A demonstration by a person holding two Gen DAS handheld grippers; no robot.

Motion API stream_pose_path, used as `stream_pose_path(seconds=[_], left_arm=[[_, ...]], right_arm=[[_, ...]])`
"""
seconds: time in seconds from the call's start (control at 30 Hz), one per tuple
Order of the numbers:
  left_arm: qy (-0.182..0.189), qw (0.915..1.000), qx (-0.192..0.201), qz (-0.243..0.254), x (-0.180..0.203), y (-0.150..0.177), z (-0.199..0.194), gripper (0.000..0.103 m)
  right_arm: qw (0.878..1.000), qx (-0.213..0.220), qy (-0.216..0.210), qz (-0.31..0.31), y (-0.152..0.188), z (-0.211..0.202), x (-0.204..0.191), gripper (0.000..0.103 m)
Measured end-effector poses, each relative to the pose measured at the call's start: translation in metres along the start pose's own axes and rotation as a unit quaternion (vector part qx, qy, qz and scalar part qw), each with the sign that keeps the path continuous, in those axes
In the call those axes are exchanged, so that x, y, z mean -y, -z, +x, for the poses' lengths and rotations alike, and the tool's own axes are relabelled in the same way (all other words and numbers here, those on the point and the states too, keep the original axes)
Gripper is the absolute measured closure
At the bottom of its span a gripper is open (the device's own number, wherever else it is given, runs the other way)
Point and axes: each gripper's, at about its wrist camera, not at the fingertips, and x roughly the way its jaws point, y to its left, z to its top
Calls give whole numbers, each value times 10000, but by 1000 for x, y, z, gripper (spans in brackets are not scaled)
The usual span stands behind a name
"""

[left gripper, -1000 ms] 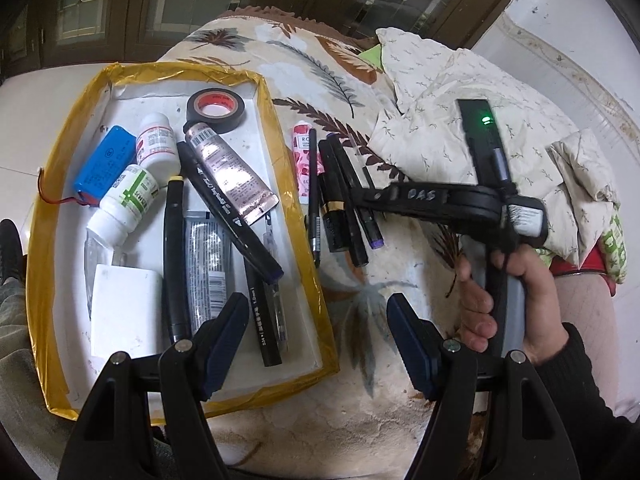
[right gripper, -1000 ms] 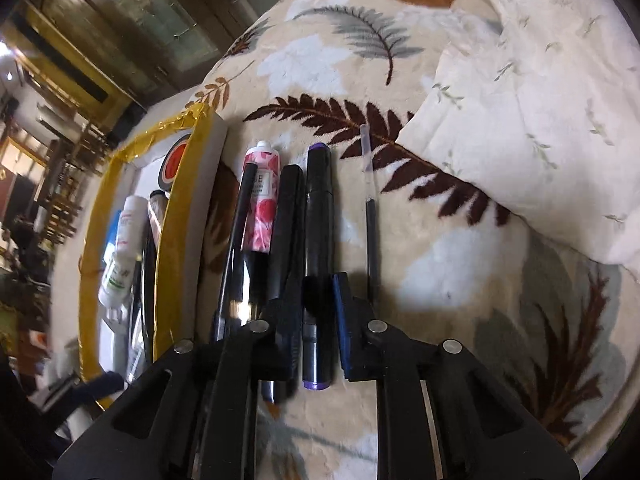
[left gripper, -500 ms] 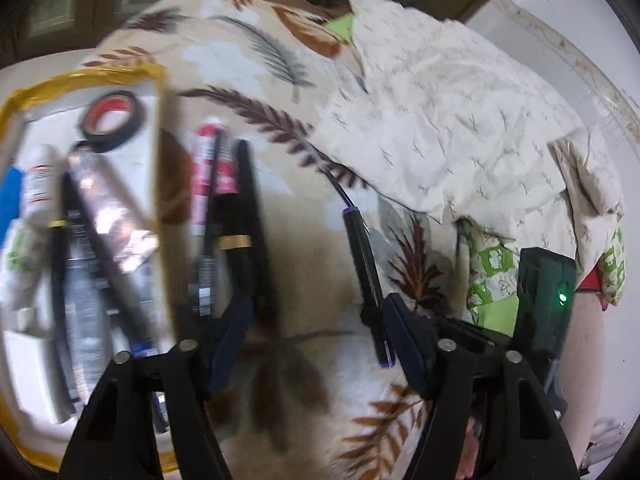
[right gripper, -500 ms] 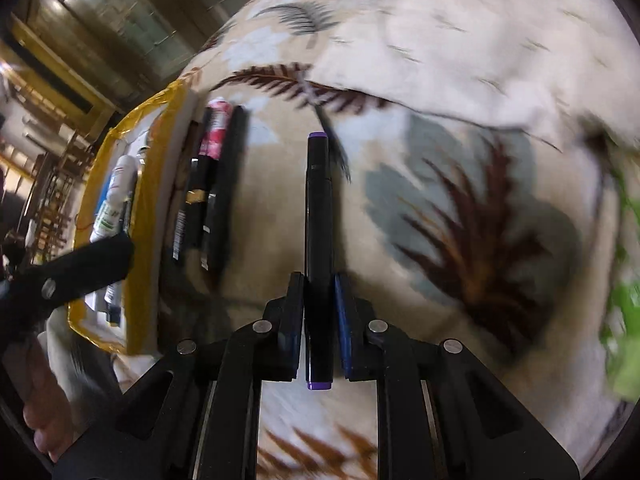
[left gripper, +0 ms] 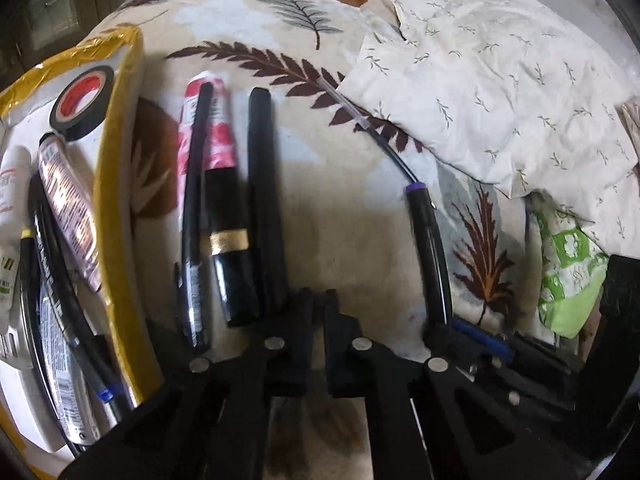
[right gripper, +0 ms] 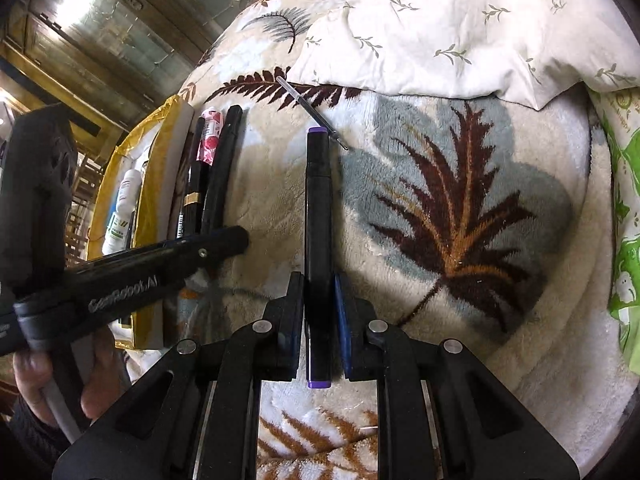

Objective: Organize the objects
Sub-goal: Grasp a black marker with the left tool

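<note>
Left of centre, pens (left gripper: 262,200) lie beside the tray (left gripper: 116,208); left gripper (left gripper: 318,312) clenched empty, right gripper (right gripper: 318,300) grasping the marker (right gripper: 318,216); only its view shows a hand (right gripper: 60,376).

- The tray (left gripper: 120,184) is cut off by the left edge of the left wrist view, so only its yellow-taped right rim and part of its contents are seen.
- The print on the silver tube (left gripper: 70,204) is blurred and cannot be read.
- The white bottles (left gripper: 10,188) are cropped by the frame edge (labels too small to tell).
- The near end of the purple-capped marker (left gripper: 430,240) is hidden behind the right gripper (left gripper: 440,330) in the left wrist view.
- In the right wrist view, the near ends of the pens beside the tray are covered by the left gripper (right gripper: 236,242).
- The hand (right gripper: 60,380) is cut off at the frame's lower left.
</note>
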Motion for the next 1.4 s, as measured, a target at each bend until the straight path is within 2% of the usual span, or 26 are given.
stream_pose_path(seconds=[0.27, 0.4, 0.43, 0.47, 0.5, 0.53, 0.57, 0.6, 0.7, 0.73, 0.77, 0.8, 0.9, 1.07, 1.27, 1.33, 1.4], left_arm=[[348, 9989, -44, 301, 6, 50, -21, 103], [314, 9991, 212, 190, 5, 24, -36, 101], [347, 9989, 296, 99, 3, 11, -39, 92], [360, 9986, 370, 64, 3, -3, -39, 75], [356, 9984, 447, 46, 3, -12, -40, 66], [350, 9974, 631, 11, 1, -26, -40, 48], [300, 9966, 761, 15, 0, -36, -41, 37], [242, 9964, 816, 22, 0, -42, -41, 35], [91, 9978, 650, 106, -2, -72, -23, 39], [108, 9981, 594, 81, -3, -78, -19, 54], [135, 9984, 529, 126, -2, -80, -17, 64], [130, 9986, 461, 241, 2, -82, -12, 66], [-80, 9988, 283, 397, 4, -83, 4, 66], [64, 9985, 366, 390, 2, -87, 5, 65], [-180, 9978, 406, 486, -1, -78, 1, 64], [-440, 9966, 427, 543, -2, -75, 0, 64], [-350, 9976, 444, 399, -5, -75, 0, 62]], right_arm=[[10000, 43, 12, -16, 1, 0, -1, 88], [10000, 47, 43, -31, 2, 0, -2, 88], [10000, 52, 45, -28, 2, -1, -2, 88], [10000, 51, 41, -21, 3, -1, -2, 88], [10000, 49, 32, -7, 3, -1, -1, 88], [10000, 46, 27, 1, 4, -1, -2, 88], [10000, 42, 25, -1, 4, -2, -1, 88], [10000, 39, 28, 1, 4, -1, -1, 89], [10000, 33, 20, 50, 4, -1, -1, 89], [10000, 34, 16, 64, 4, -1, -1, 89], [10000, 35, 16, 70, 4, -1, 0, 88], [10000, 35, 14, 76, 4, 0, -1, 88], [10000, 22, -5, 97, 3, 0, 0, 88], [9999, 30, -56, 132, 3, 1, 1, 88], [9999, 44, -69, 120, 6, 0, 0, 88], [9999, 48, -75, 127, 6, 0, 0, 88], [9999, 50, -86, 120, 6, 0, 1, 88]])
